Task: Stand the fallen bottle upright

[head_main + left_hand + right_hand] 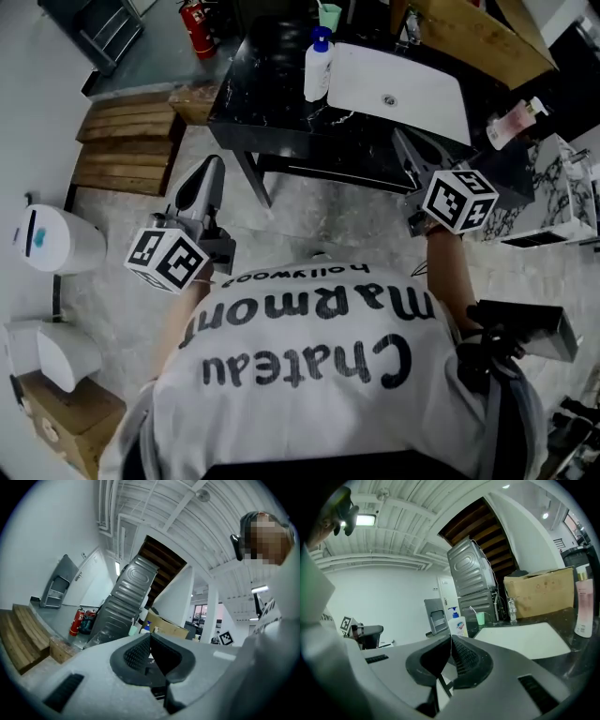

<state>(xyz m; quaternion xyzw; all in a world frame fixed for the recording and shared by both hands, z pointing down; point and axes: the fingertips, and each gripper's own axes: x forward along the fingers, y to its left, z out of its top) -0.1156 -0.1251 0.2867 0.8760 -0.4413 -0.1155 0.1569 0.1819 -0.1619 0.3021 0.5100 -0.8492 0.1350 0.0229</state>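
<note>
Standing bottle: I see the white plastic pump bottle with a blue cap (318, 66) upright on the black marble-patterned table (272, 103), just beside the left edge of the white rectangular basin (412, 89). Neither gripper touches it.
Green cup: a pale green plastic cup (329, 15) stands behind the bottle, near the table's far edge.
Left gripper: the grey two-jaw left gripper (150, 638) has its ribbed pads pressed together with nothing between them. In the head view I find it in front of the table's left corner, well apart from the bottle.
Right gripper: the grey two-jaw right gripper (451, 640) also has its jaws pressed together and empty. Its own view looks across the table top, with the bottle straight ahead and the basin to the right. In the head view I find it by the table's front right corner, apart from the bottle.
Surroundings: a red fire extinguisher (195, 26) stands on the floor beyond the table's left end. Brown slatted wooden platforms (127, 141) lie left of the table. A brown cardboard box (478, 33) sits behind the basin.
Person: a white T-shirt with black lettering (309, 375) fills the lower head view.
</note>
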